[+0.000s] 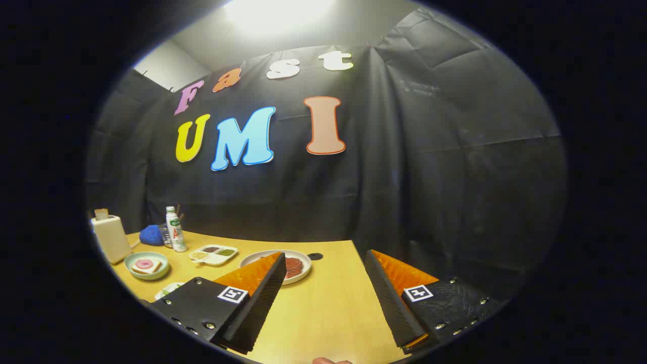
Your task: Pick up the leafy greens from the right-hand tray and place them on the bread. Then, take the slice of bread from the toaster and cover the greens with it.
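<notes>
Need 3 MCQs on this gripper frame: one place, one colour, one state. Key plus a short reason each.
1. Where does the toaster stand relative to the teal bowl?
A. just behind it, at the table's far left end
B. between the fingers
C. to the right of the white plate

2. What colour is the round soft object beside the bottle?
A. red
B. blue
C. yellow

3. What state is the gripper in?
A. shut on the bread
B. shut on nothing
C. open, bare wooden table between the fingers

Key:
1 A, the toaster sits just past the bowl, at the far left of the table.
2 B, it shows plainly blue next to the white bottle.
3 C, the fingers stand wide apart with only tabletop in the gap; the white plate lies just beyond the left finger.
</notes>
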Motion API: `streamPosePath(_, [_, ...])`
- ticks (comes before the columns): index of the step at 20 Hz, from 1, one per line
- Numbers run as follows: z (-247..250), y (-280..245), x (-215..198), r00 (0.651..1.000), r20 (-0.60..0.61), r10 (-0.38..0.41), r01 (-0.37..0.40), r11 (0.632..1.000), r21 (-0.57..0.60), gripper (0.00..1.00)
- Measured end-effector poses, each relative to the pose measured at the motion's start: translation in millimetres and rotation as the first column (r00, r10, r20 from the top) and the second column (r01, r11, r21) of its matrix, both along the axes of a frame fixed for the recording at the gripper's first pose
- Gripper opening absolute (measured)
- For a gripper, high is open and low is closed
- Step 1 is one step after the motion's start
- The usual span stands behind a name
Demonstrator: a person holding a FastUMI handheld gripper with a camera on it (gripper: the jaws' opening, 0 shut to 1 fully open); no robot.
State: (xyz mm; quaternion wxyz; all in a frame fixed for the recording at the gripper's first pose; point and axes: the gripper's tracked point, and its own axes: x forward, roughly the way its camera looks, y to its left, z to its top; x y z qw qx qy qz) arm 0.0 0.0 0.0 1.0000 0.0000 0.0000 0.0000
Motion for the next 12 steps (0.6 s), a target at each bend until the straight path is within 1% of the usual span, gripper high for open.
streamPosePath(2, [2.3, 33.1, -19.7, 0.999, -0.023, 0.037, -0.037, 0.999, -0.011, 0.97])
streamPosePath(6, [9.9, 94.3, -50.0, 0.994, 0.001, 0.111, -0.111, 0.99, -0.086, 0.97])
streamPosePath(8, [7.0, 115.1, -60.8, 0.99, 0.008, 0.141, -0.14, 0.987, -0.081, 0.96])
streamPosePath(10, [3.4, 122.2, -65.9, 0.99, 0.012, 0.139, -0.138, 0.989, -0.053, 0.96])
streamPosePath(12, [-3.2, 124.6, -65.5, 0.991, -0.008, 0.131, -0.132, 0.989, -0.064, 0.96])
